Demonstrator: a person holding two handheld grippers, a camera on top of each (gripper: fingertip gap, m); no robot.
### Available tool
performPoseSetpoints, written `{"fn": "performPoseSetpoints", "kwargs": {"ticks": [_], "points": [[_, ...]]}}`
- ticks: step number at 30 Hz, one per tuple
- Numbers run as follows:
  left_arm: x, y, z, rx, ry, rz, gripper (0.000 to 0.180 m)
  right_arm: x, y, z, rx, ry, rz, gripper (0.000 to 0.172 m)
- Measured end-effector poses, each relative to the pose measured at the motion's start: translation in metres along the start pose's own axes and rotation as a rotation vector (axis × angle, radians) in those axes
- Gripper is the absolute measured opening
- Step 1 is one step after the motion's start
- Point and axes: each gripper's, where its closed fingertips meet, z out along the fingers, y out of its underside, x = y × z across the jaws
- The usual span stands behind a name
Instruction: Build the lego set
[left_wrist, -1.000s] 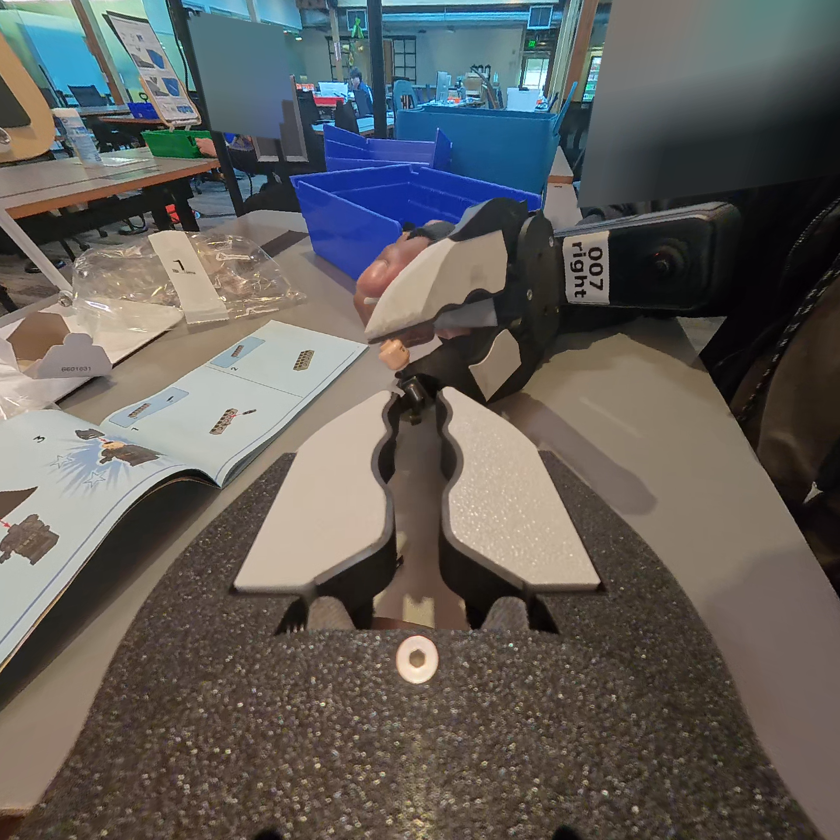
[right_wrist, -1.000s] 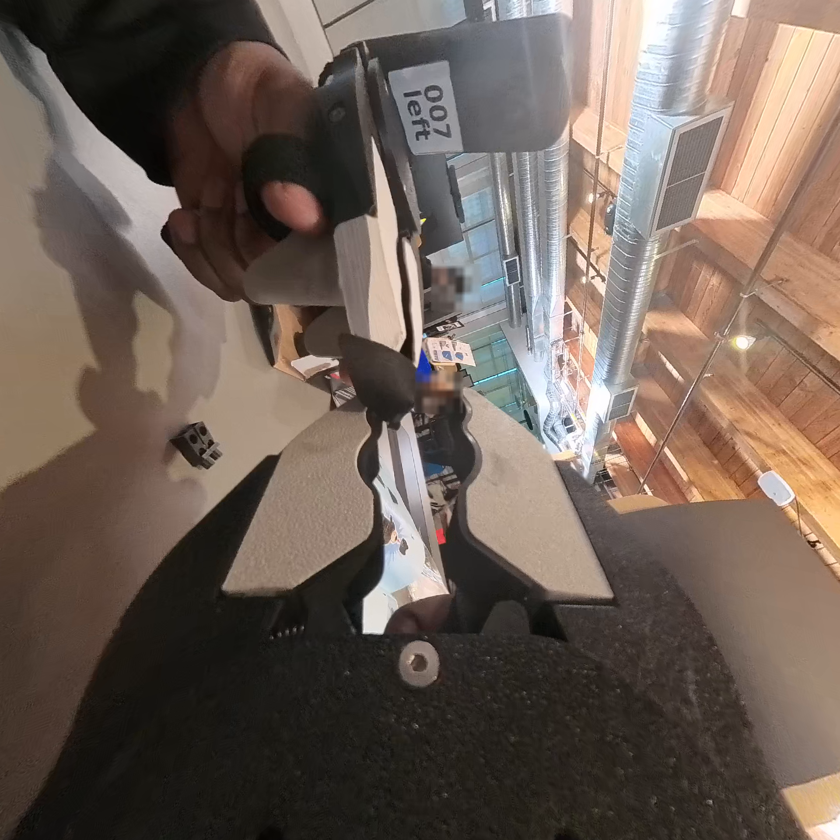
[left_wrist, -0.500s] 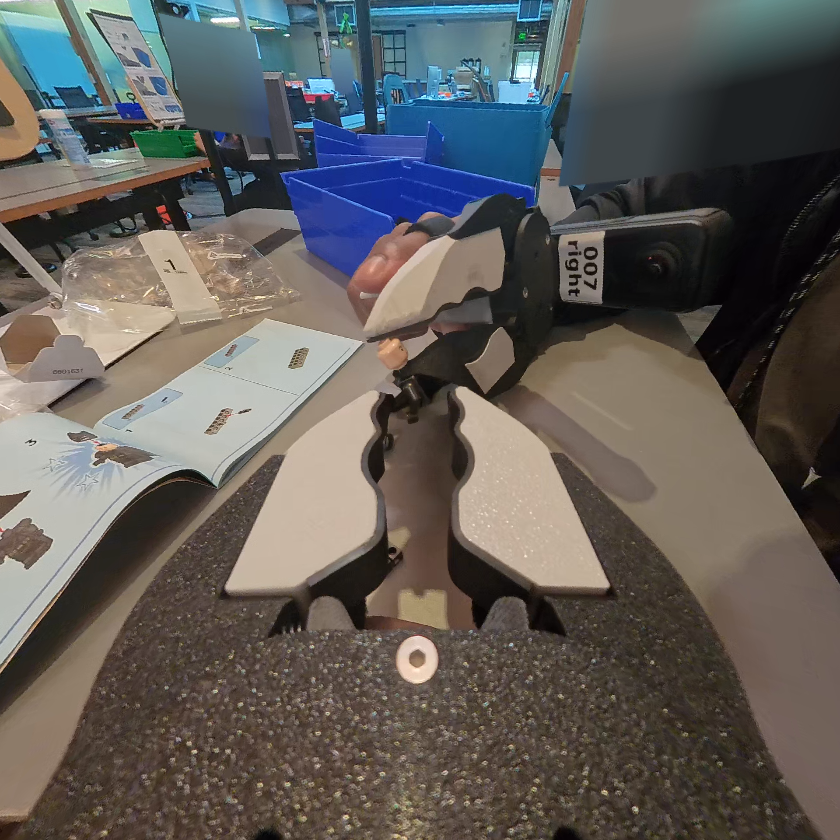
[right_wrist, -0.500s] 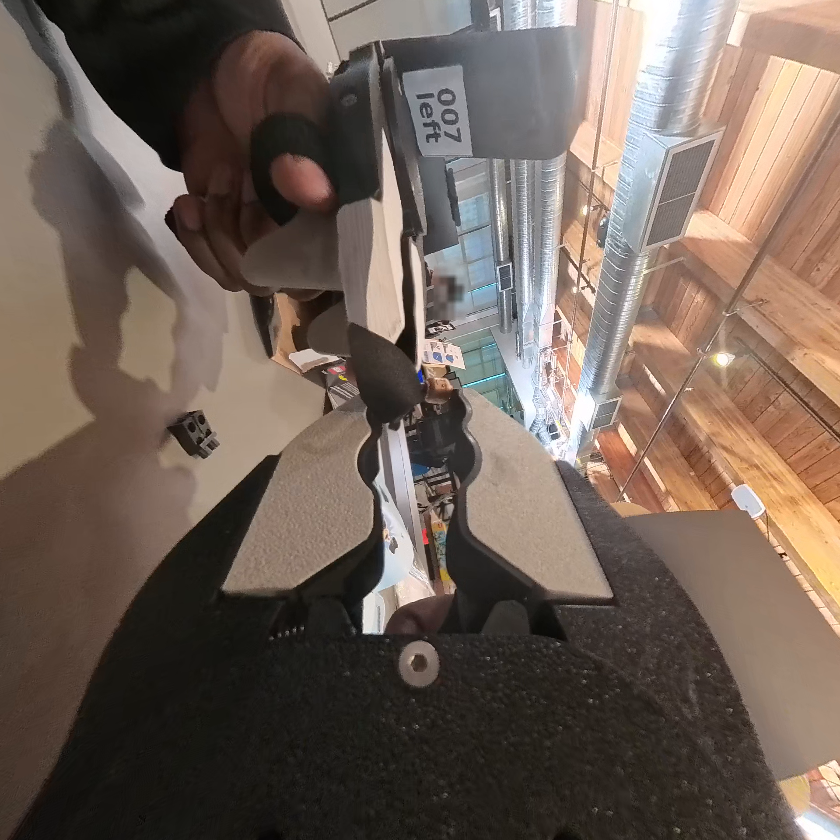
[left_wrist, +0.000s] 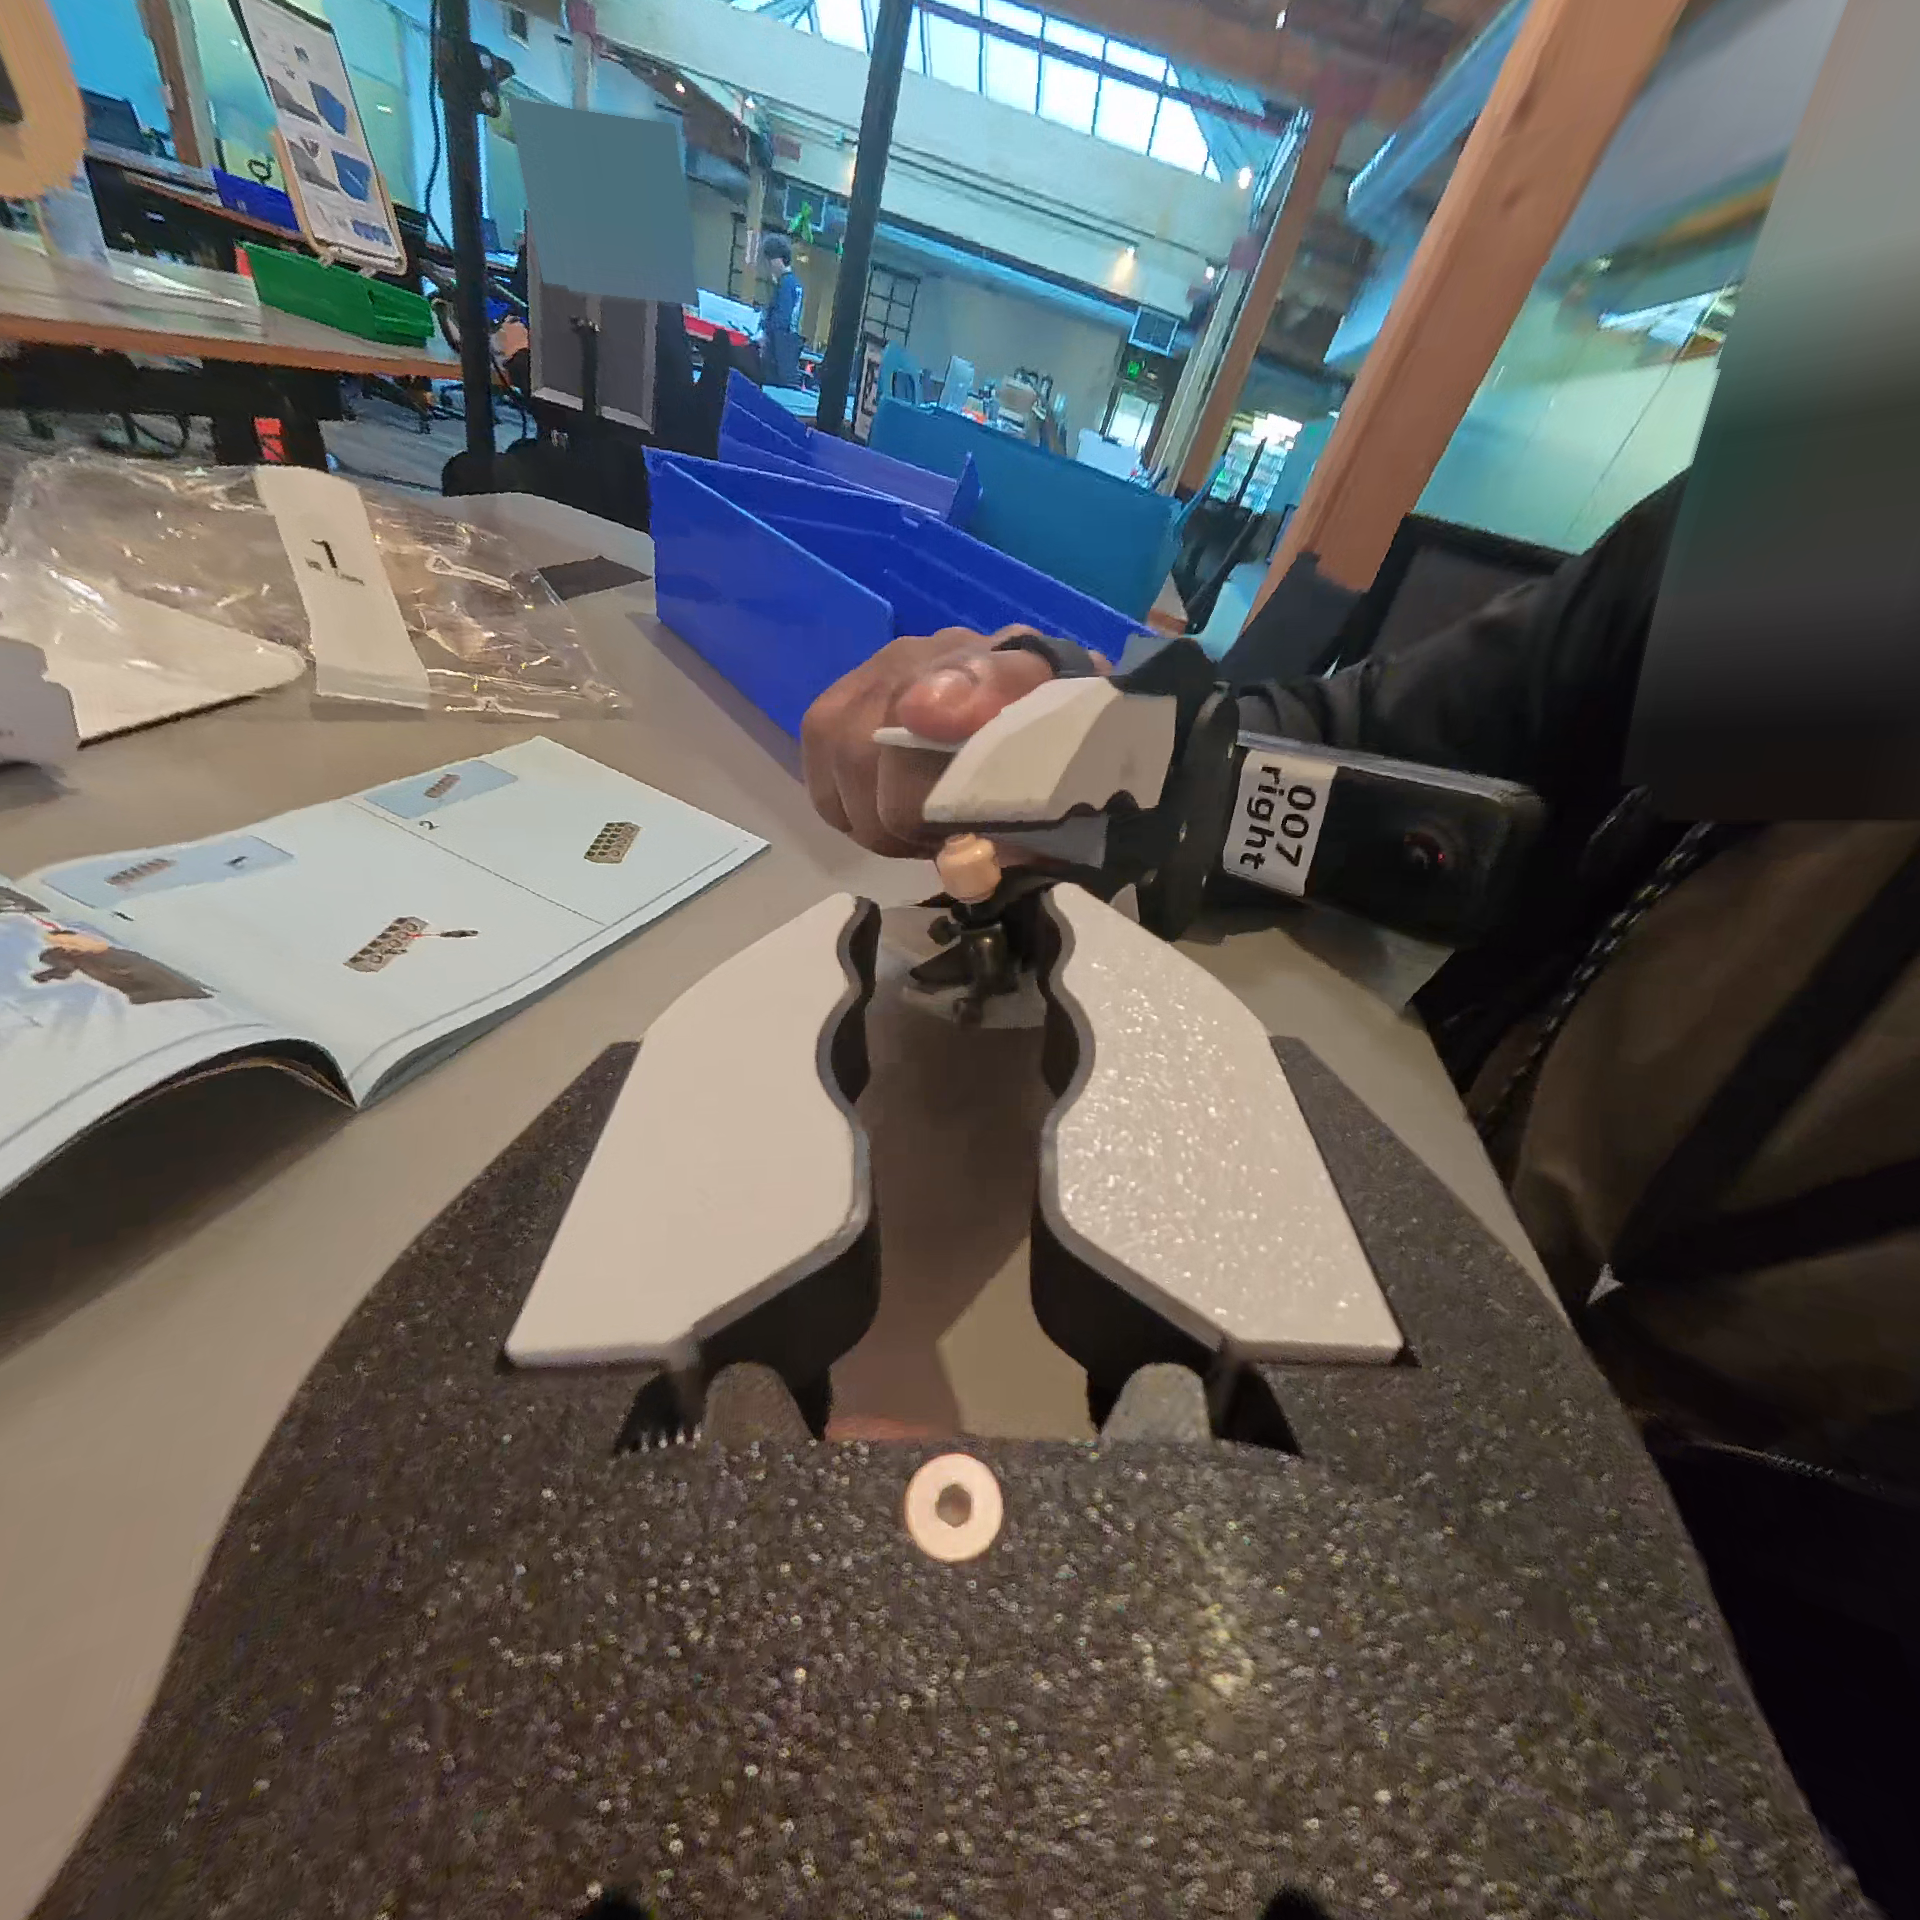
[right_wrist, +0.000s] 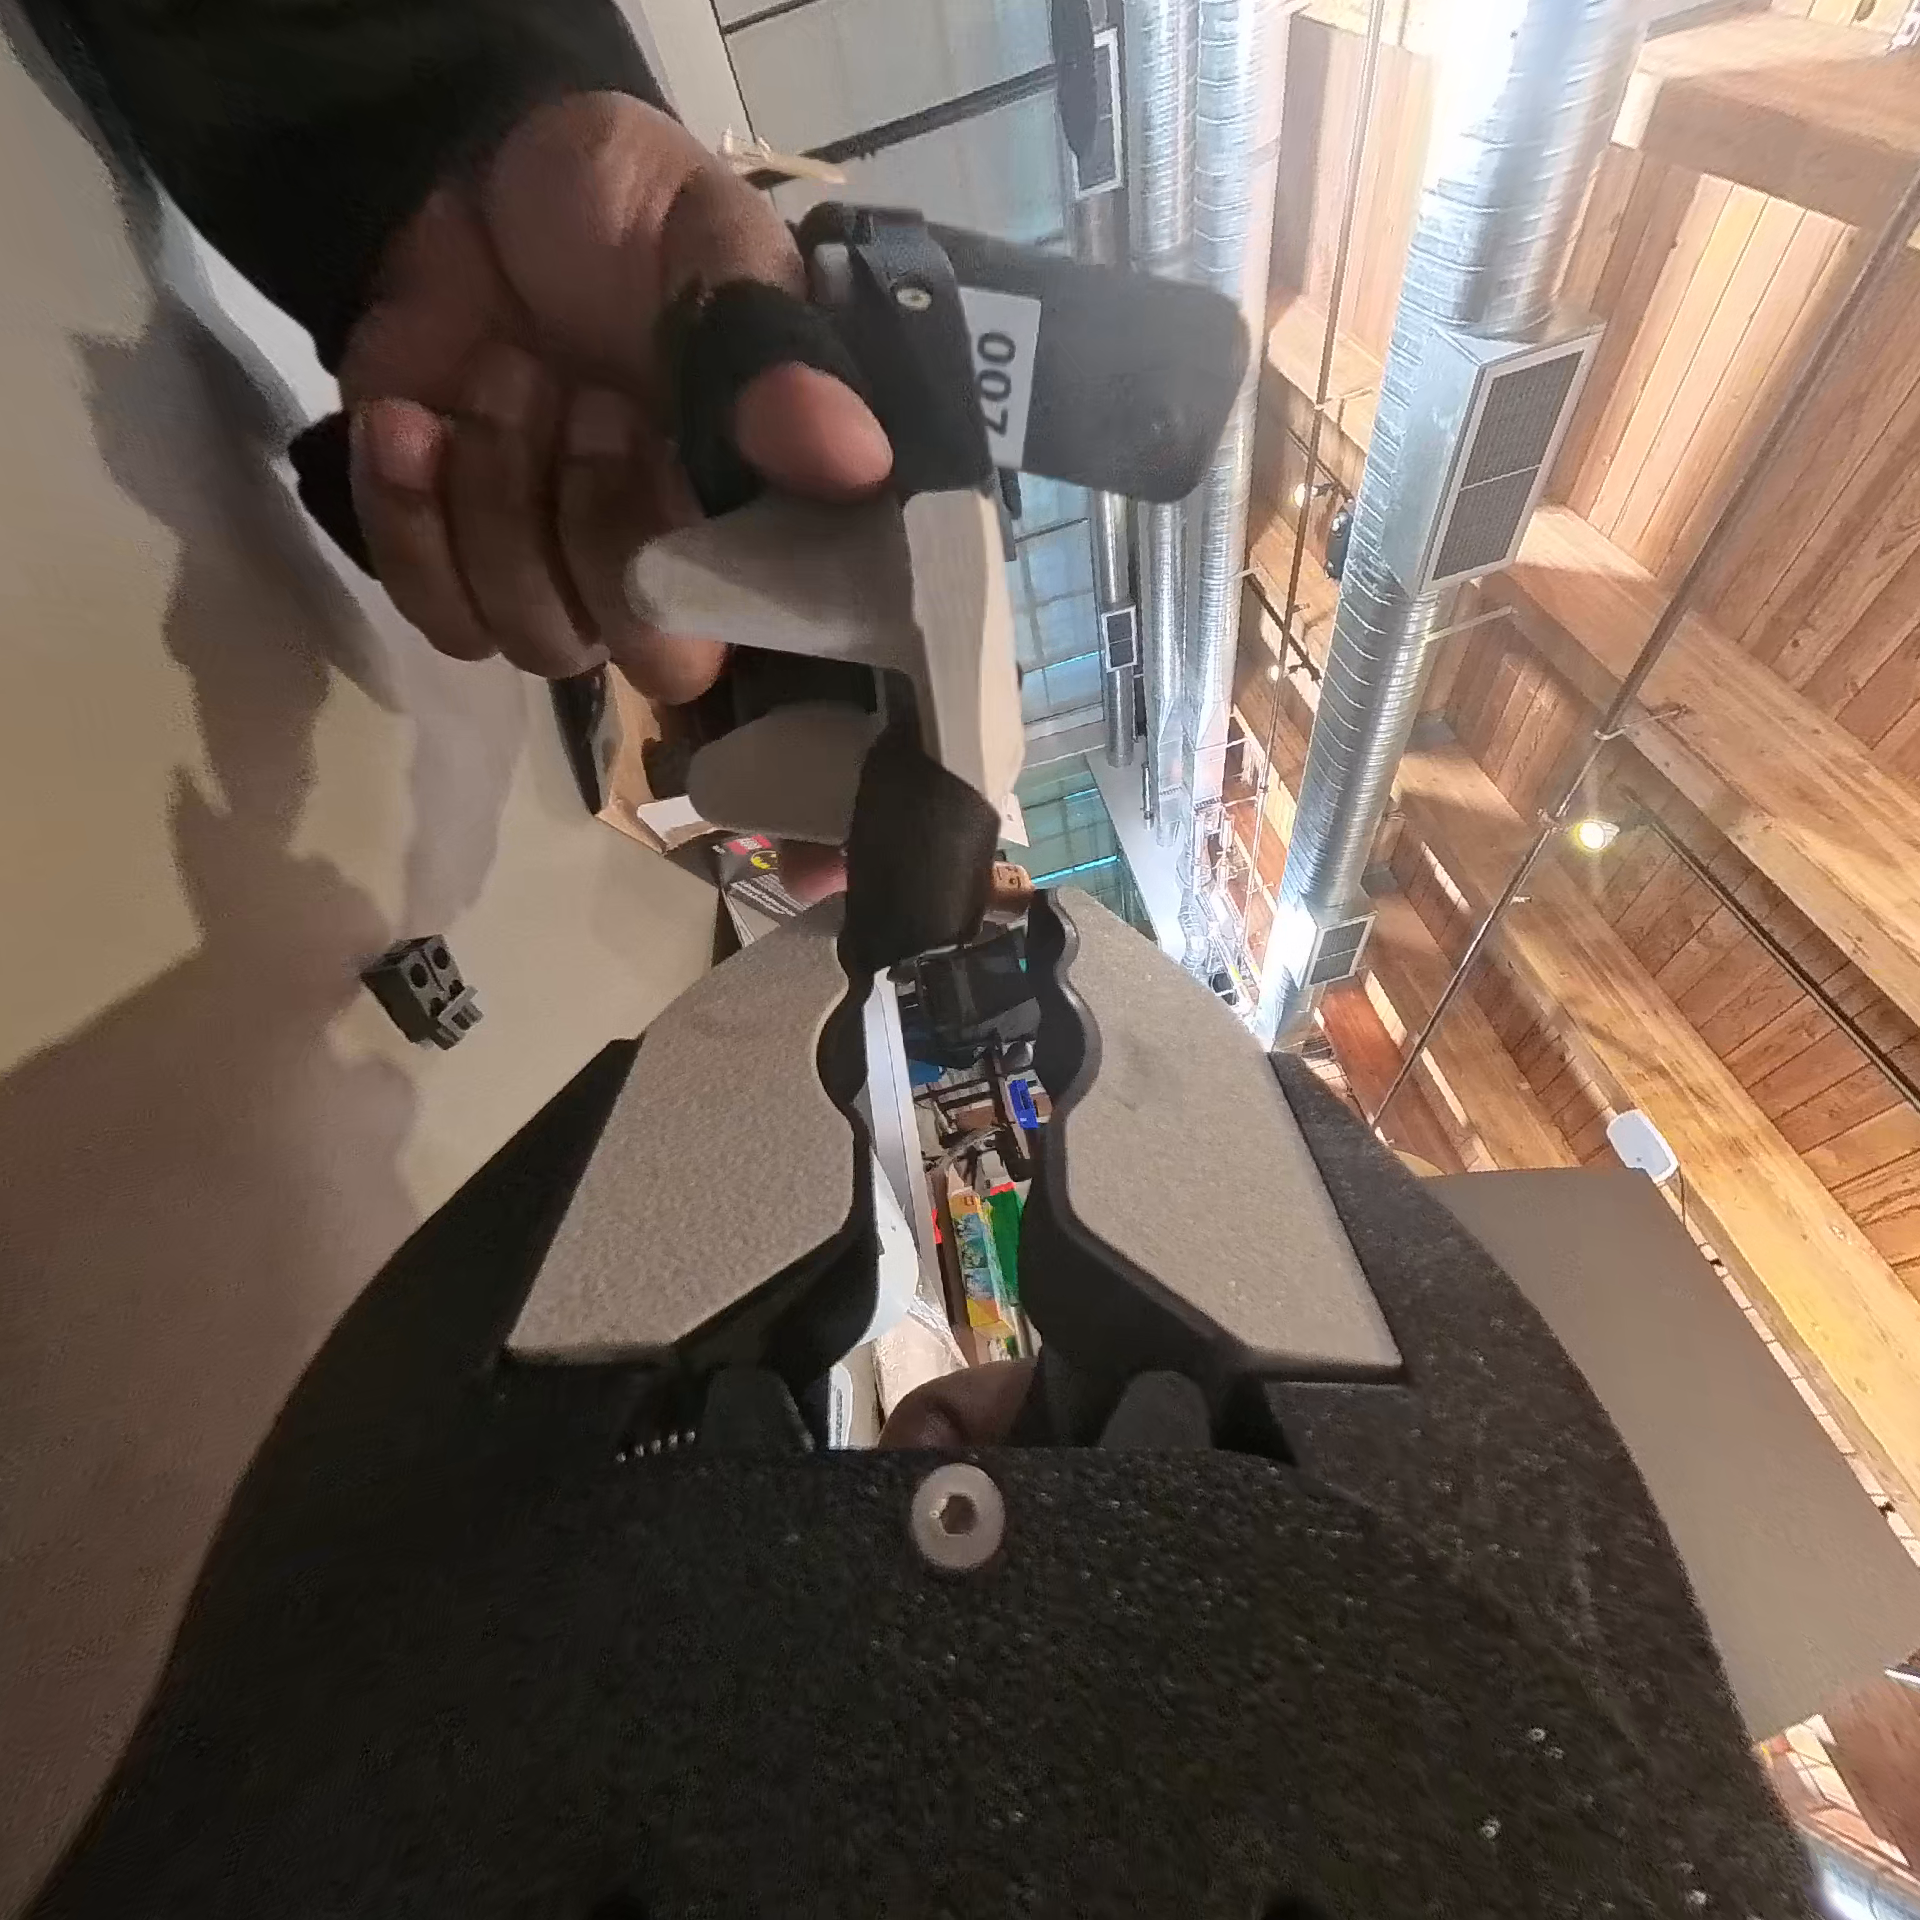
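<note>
A small black toy figure (left_wrist: 977, 940) with a tan head stands between the spread fingertips of the left gripper (left_wrist: 958, 940), neither pad pressing it. The right gripper (left_wrist: 951, 821) pinches its black cape just behind. An open instruction booklet (left_wrist: 416, 894) lies on the grey table (left_wrist: 260, 1403), blue bins (left_wrist: 769, 613) beyond.

Minifig (left_wrist: 971, 940) showing black body w/ tan head. Right gripper (left_wrist: 940, 831) showing light grey fingers, black body, white label. Left gripper (left_wrist: 956, 925) fingers light grey, speckled; base black foam w/ glitter flecks. Bins (left_wrist: 769, 613) showing bright blue. Booklet (left_wrist: 364, 914) pale blue pgs. Table (left_wrist: 717, 717) grey. Small brick (right_wrist: 424, 989) dark grey.
</note>
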Motion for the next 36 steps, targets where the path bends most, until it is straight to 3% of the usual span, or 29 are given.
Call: {"fn": "performPoseSetpoints", "kwargs": {"ticks": [3,9,17,21,26,36], "points": [[-0.002,0.006,0.002,-0.044,-0.024,0.033,0.032,0.0,0.0,0.0,-0.003,0.0,0.004,0.028],[-0.005,0.017,0.007,-0.175,-0.17,0.318,0.045,0.0,0.003,0.001,-0.018,0.004,0.002,0.028],[-0.009,0.0,0.005,-0.044,-0.164,0.141,0.046,-0.005,0.005,0.003,-0.038,-0.001,-0.018,0.028],[-0.01,0.002,0.006,-0.047,-0.145,0.09,0.046,-0.004,0.007,0.003,-0.044,0.005,-0.012,0.028],[-0.011,0.012,0.003,-0.156,-0.174,0.189,0.042,0.0,0.009,0.002,-0.048,0.019,0.008,0.028],[-0.012,0.016,0.001,-0.237,-0.247,0.368,0.024,-0.002,0.011,0.003,-0.056,0.037,-0.046,0.028]]}}
